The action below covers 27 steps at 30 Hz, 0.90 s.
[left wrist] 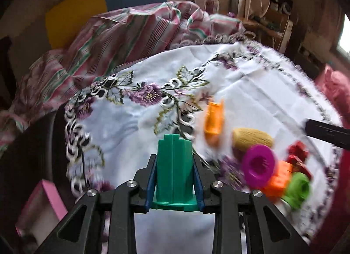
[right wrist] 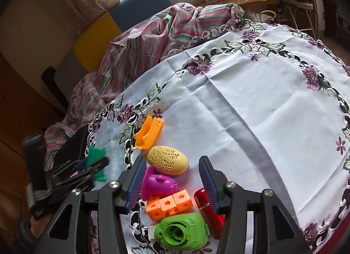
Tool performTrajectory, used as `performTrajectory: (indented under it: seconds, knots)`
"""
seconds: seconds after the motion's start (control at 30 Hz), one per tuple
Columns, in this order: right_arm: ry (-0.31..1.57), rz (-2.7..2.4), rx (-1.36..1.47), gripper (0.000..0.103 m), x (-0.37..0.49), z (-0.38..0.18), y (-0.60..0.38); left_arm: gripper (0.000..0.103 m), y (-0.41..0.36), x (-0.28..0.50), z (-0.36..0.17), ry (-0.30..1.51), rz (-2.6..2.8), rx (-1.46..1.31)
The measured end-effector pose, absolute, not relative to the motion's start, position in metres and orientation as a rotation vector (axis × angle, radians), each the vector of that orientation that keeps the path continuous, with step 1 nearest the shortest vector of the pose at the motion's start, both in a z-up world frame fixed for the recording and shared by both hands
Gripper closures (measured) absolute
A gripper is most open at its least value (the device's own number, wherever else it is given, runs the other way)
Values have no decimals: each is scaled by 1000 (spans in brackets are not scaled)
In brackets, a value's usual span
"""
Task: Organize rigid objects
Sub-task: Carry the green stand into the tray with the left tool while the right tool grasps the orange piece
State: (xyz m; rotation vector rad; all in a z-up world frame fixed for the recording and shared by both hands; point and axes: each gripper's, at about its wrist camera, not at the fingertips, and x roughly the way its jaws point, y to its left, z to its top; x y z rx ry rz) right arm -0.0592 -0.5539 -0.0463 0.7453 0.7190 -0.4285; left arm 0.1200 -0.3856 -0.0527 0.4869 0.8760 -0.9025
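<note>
Your left tongs (left wrist: pixel 175 179) are clenched on the green ribbed piece (left wrist: pixel 174 171), carried above the desk (right wrist: pixel 251 122) left of the toy cluster. Your right tongs (right wrist: pixel 172 179) hang released over the pink piece (right wrist: pixel 158 183) and orange cubes (right wrist: pixel 169 206). You look mid-transfer; next, I'd judge, set the green piece down beside the yellow egg (right wrist: pixel 167 162) without knocking its neighbours.

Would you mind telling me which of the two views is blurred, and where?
Left wrist view: motion-smeared across the tablecloth and toys, though the held green piece stays sharp. Right wrist view: crisp on the yellow egg; only the left gripper is blurred.
</note>
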Motion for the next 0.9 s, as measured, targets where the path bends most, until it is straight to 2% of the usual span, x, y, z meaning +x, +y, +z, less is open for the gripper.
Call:
performTrajectory:
  seconds: [0.43, 0.5, 0.9]
  knots:
    - [819, -349, 684, 51, -33, -49, -533, 73, -286, 57, -13, 860, -874, 296]
    - [824, -334, 692, 47, -18, -47, -535, 73, -273, 54, -12, 867, -871, 268]
    - [945, -429, 762, 46, 89, -81, -563, 73, -201, 55, -5, 889, -794, 130]
